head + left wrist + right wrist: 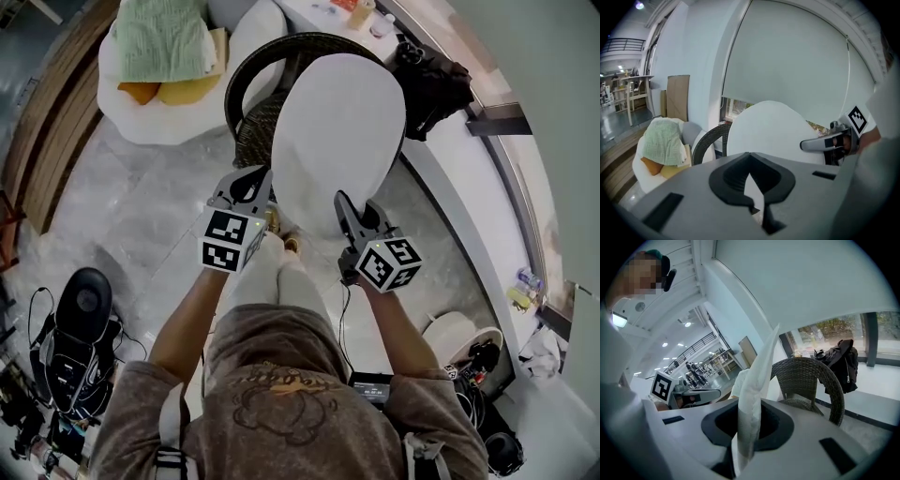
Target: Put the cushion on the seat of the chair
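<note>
The dark wicker chair (249, 122) stands under the white cushion (342, 131), which is held tilted over the seat, its far end at the chair's curved back (whether it touches the seat cannot be told). The left gripper (258, 180) and the right gripper (342, 204) each pinch the cushion's near edge, with their jaws closed on the fabric.

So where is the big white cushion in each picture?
Head view: cushion, upper centre, a big oval.
Left gripper view: cushion, centre, rounded and wide.
Right gripper view: cushion, centre, an edge-on thin strip.
Shared landmark: the dark wicker chair behind it, in all three.
</note>
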`<state>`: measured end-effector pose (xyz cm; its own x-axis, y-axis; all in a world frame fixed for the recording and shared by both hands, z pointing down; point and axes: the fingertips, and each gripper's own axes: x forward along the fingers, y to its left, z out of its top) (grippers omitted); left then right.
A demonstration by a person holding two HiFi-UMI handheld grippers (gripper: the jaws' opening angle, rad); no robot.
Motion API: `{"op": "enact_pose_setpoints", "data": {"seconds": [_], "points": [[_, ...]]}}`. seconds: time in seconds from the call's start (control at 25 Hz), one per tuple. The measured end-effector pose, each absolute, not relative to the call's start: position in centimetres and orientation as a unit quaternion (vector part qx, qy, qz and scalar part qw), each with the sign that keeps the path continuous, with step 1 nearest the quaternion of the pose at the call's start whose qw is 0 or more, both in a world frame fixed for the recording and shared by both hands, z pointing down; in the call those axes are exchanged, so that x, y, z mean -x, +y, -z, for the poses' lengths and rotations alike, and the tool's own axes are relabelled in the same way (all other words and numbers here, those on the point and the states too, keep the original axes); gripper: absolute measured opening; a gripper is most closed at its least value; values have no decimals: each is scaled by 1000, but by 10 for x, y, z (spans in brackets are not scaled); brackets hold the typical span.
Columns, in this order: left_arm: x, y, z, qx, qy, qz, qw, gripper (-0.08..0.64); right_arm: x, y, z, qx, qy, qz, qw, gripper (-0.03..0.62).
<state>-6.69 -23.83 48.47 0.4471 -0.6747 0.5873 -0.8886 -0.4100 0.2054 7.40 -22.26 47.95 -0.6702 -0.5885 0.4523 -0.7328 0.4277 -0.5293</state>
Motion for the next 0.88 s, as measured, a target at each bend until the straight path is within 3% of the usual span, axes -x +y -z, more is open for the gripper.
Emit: {"op": "enact_pose_setpoints", "data": {"seconds": [0.88], "points": [[72, -266, -611, -798, -468, -230, 302, 5, -61, -254, -601, -392, -820, -403, 105, 60]]}}
